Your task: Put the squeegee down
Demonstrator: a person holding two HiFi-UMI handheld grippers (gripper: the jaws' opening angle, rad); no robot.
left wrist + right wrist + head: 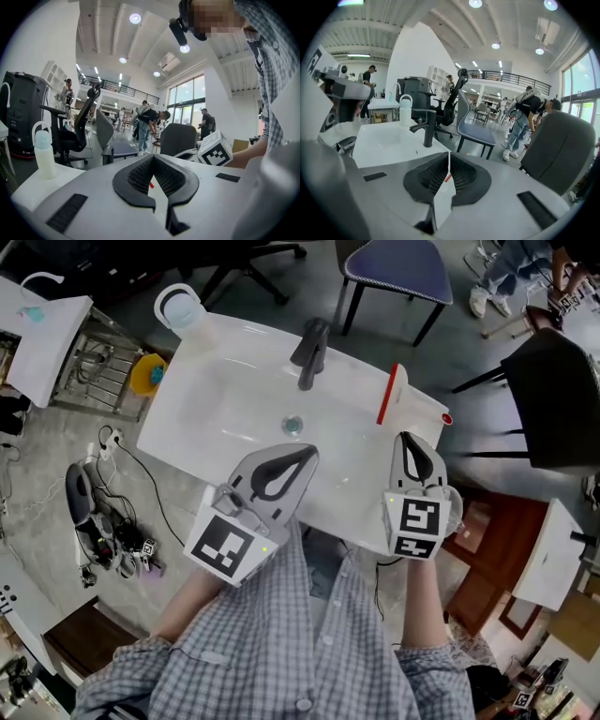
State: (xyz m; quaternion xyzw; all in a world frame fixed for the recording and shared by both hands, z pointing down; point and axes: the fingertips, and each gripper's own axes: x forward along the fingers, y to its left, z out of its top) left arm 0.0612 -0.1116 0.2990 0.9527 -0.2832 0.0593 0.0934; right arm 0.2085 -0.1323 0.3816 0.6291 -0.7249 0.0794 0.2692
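Note:
The squeegee (388, 395), red with a pale blade, lies on the right rim of the white sink (225, 395), and no gripper holds it. My right gripper (405, 438) hovers just short of it at the sink's near edge, jaws shut and empty. A sliver of red squeegee (447, 177) shows through the closed right gripper (449, 153). My left gripper (307, 455) sits over the sink's near rim, level with the drain (292, 425), also shut on nothing. In its own view the left gripper (152, 158) has its tips meeting.
A black faucet (309, 352) stands at the sink's back edge and a white bottle (183, 307) at its far left corner. A blue chair (394, 268) and a black chair (553, 399) stand beyond. Cables and gear (98, 521) lie on the floor at left.

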